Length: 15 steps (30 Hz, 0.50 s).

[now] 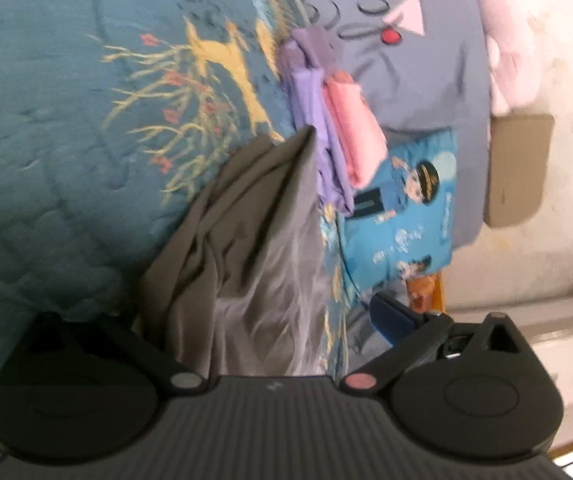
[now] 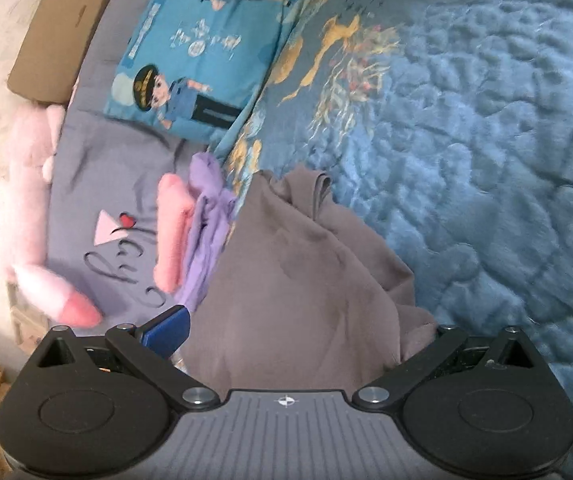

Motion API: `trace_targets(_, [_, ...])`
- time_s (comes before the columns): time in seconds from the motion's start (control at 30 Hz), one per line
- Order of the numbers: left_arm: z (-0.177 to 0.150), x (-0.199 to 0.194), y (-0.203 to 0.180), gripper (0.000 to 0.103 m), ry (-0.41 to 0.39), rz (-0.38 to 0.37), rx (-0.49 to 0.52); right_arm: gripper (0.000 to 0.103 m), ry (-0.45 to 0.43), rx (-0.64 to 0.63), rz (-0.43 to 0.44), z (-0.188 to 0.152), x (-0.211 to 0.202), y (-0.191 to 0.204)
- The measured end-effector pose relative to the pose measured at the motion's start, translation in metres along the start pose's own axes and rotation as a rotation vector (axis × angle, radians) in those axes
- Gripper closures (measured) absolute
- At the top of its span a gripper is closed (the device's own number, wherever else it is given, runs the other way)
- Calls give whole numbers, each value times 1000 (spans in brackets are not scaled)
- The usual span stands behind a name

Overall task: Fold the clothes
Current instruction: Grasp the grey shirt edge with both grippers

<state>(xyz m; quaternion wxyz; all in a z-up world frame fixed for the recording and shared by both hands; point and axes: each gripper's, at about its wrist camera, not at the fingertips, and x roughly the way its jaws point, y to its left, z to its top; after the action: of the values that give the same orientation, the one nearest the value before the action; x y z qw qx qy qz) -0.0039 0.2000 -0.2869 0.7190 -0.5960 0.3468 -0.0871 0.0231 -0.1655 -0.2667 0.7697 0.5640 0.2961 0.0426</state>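
The grey garment lies bunched right in front of both cameras on the bed's blue quilt. The right gripper has its fingers spread wide around the cloth. The left gripper also looks spread, one blue finger showing; the other is hidden behind the cloth. Beyond lie folded purple and pink clothes, then a cartoon pillow.

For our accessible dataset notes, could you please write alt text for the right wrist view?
A rumpled grey garment fills the space between the right gripper's spread fingers, lying on a blue quilted bedspread. To its left lie a purple garment and a pink one, with a blue cartoon-print pillow beyond.
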Motion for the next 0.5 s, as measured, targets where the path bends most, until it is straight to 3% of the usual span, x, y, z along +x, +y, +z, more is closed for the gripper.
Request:
trace_targets(0.1, [9,4,4,0,30,-56,-30,0,29,21,34,8,4,-3])
trace_targets(0.2, [15,10,4,0,42,-60,-56,4,36,19,47,9,3,-4])
trace_targets(0.3, [12,13,-4,2,49,-23,-8,47,32,4,-15,7,1,-8])
trace_targets(0.33, [11,13,-7,6,49,-8,8,74,37,35,-37,8,1,-14])
trace_targets(0.37, [10,13,-7,8,47,8,8,89,42,67,-60,9,1,-20])
trace_targets(0.47, [10,12,-5,28,41,55,3,90,53,99,-48,10,0,-28])
trace_targets(0.5, [10,12,-3,44,43,72,-7,91,55,83,-47,11,-1,-25])
